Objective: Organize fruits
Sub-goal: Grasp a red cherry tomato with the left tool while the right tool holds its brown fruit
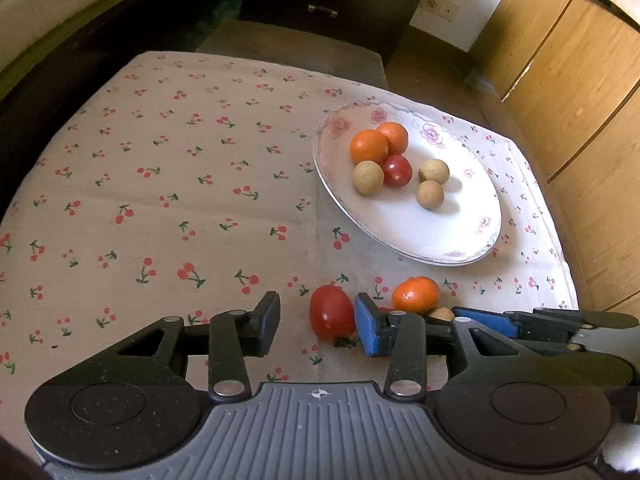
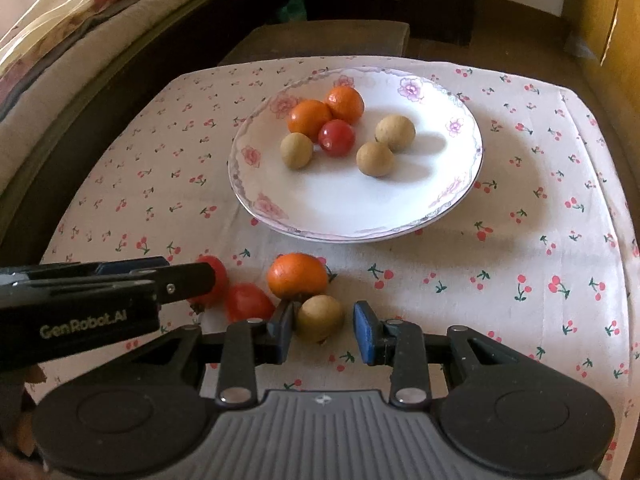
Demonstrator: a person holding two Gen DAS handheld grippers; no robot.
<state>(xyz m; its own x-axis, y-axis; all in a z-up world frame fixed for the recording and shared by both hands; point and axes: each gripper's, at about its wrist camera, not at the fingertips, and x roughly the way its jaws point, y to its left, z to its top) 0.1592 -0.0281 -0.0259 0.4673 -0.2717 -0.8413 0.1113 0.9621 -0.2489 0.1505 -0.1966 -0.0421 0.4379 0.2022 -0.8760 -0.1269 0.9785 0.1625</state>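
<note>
A white floral plate (image 1: 472, 216) (image 2: 360, 208) holds two oranges, a red tomato and three brown longans. On the cloth in front of it lie two tomatoes, an orange (image 1: 415, 294) (image 2: 297, 275) and a longan (image 2: 320, 317). My left gripper (image 1: 318, 326) is open around one tomato (image 1: 331, 312), which sits close to the right pad. My right gripper (image 2: 324, 332) is open around the longan, whose left side touches the left pad. The second tomato (image 2: 248, 302) lies just left of it. The left gripper's fingers (image 2: 188, 278) reach in from the left in the right wrist view.
The table wears a cherry-print cloth (image 1: 160, 184). A dark stool (image 2: 320, 38) stands beyond its far edge, a dark cabinet behind. Wooden panels (image 1: 580, 80) rise on the right and a bed (image 2: 60, 20) runs along the left.
</note>
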